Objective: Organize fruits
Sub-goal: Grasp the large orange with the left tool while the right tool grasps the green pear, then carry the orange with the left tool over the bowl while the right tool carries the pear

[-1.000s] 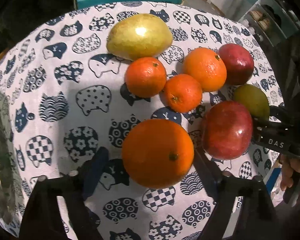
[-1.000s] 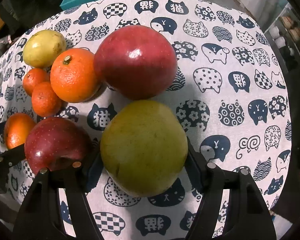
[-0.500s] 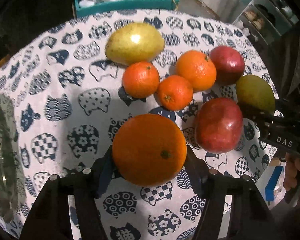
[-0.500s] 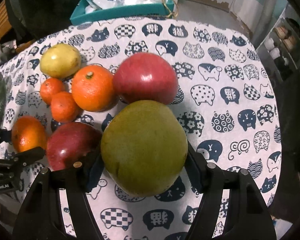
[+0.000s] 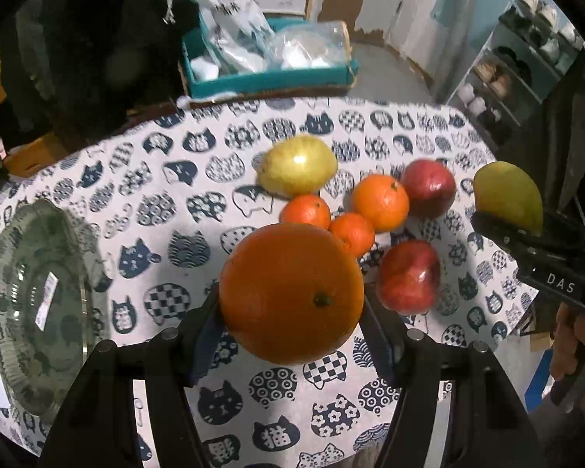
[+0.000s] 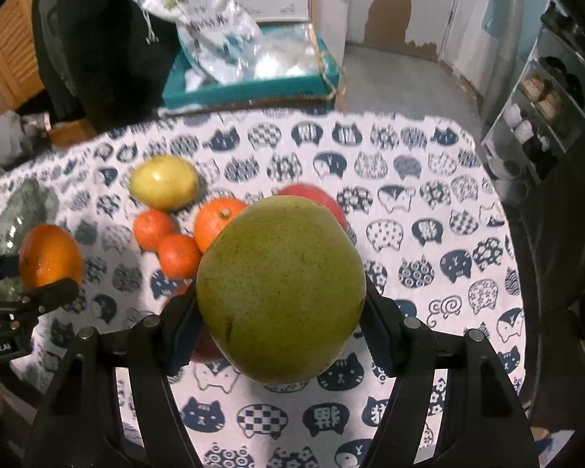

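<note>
"DAS" legible on right gripper (image 5: 526, 234), clenched on pear (image 6: 280, 288). Left gripper (image 5: 292, 312) clamped on orange (image 5: 291, 292), fruit squarely between pads, above tablecloth (image 5: 167, 210).

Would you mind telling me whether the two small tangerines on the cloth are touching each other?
Cannot tell. In the left wrist view the two small tangerines sit edge to edge, with neither contact nor gap plainly visible.
</note>
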Motion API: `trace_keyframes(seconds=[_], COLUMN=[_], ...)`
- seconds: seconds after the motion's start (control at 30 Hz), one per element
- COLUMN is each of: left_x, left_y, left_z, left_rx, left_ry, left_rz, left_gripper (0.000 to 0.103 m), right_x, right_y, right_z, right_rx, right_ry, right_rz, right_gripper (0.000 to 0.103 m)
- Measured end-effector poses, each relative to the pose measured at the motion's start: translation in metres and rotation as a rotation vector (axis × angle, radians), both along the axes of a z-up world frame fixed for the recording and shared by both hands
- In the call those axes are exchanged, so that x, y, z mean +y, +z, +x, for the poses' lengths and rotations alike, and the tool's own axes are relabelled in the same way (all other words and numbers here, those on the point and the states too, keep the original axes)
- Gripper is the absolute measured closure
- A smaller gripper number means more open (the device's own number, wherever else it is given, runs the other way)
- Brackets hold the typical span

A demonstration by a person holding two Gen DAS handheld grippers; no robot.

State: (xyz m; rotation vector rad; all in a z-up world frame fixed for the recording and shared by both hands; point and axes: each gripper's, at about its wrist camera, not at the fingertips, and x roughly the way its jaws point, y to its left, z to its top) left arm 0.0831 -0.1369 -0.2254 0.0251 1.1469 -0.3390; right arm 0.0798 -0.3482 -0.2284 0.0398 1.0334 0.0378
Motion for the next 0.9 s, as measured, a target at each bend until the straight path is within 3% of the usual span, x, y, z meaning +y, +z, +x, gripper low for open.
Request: trace_keyframes(seconds=[0.5,0.9], left_x=[0.032,0.067], left_y=[0.066,0.107], left_z=[-0.018,-0.030], left_rx=[-0.153,-0.265], left_ry=[0.042,0.086], left_rz=[-0.027,-0.026], left_gripper=[0.036,0.036], right_x=[0.023,0.051], right_y=[0.076,0.115], right_z=[-0.022,-0.026], right_rx=[-0.220,-0.322], right_ry=[0.050,0.102], right_rz=[-0.003,0.020], right_gripper=[0.032,0.032])
